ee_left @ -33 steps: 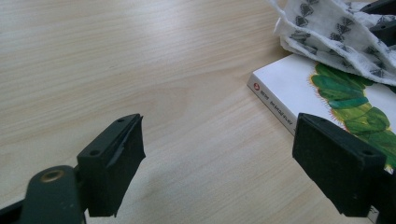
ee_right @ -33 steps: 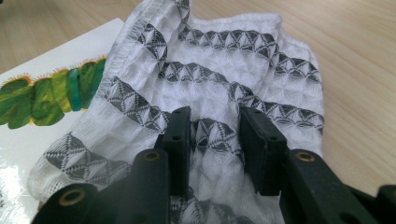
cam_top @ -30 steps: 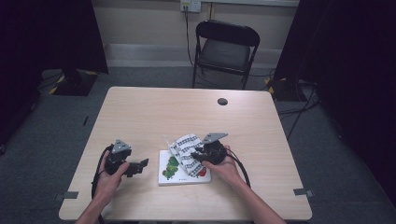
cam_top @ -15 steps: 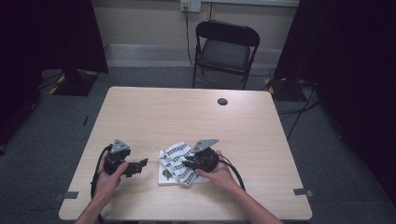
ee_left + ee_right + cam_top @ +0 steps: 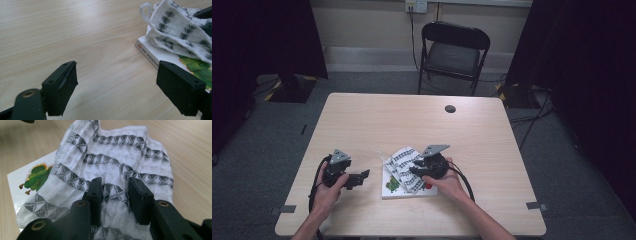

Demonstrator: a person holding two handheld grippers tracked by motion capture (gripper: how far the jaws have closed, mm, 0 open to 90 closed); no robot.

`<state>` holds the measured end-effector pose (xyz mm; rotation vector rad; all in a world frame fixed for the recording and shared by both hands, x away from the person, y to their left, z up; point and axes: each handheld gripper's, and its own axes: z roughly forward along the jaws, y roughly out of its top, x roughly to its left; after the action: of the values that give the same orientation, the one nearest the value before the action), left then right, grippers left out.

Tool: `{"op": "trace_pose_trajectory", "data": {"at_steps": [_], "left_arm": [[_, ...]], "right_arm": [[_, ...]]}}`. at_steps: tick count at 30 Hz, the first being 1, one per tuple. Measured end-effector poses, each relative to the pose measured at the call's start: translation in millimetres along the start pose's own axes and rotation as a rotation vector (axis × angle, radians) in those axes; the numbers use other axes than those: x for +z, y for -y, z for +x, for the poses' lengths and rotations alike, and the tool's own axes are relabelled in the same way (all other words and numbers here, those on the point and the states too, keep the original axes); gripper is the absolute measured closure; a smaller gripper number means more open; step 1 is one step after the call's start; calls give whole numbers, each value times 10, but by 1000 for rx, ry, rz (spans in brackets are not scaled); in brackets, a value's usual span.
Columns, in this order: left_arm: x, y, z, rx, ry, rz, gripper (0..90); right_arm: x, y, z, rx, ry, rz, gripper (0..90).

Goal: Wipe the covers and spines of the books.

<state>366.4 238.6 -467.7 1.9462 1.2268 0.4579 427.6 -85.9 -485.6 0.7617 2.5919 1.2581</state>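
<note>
Now lowered from its raised spot of a second ago, the right claw [image 5: 113, 192] pinches a ridge of the patterned cloth [image 5: 404, 165], a white waffle weave banded with black diamonds, heaped on a glossy picture book [image 5: 394, 190] at lower centre of the frame. Left of it, the left claw [image 5: 117, 87] hovers spread over the pale wood-grain surface [image 5: 412, 120]. Lifting the cloth looks next.

The cloth [image 5: 112, 170] is white waffle weave crossed by bands of dark grey triangles and diamonds. Beneath it, the book [image 5: 393, 189] has a glossy white cover bearing a green leafy figure with small red touches beside the cloth's edge. The tabletop [image 5: 412, 125] is pale wood grain. Both grippers' jaws are matt black.
</note>
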Motion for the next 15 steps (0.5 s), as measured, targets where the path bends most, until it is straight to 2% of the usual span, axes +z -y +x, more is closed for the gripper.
{"op": "trace_pose_trajectory", "data": {"at_steps": [2,7,8,9,13,15], "left_arm": [[-8,-2,-6,4,2,-7,175],[-8,-7,-4,1,1,-7,174],[-11,-8,-11,-1,-3,-3,175],[-12,-12,-29,-7,1,-5,174],[-27,-40,-122,22,24,-9,169],[-38,-58,-155,19,28,-14,169]], "right_arm": [[22,-11,-10,-6,8,-5,652],[99,-74,-30,15,25,-11,699],[101,-76,-25,13,25,-10,732],[93,-73,-14,9,6,-6,773],[63,-35,43,0,-29,-10,795],[43,-29,72,-9,-47,1,800]]}}
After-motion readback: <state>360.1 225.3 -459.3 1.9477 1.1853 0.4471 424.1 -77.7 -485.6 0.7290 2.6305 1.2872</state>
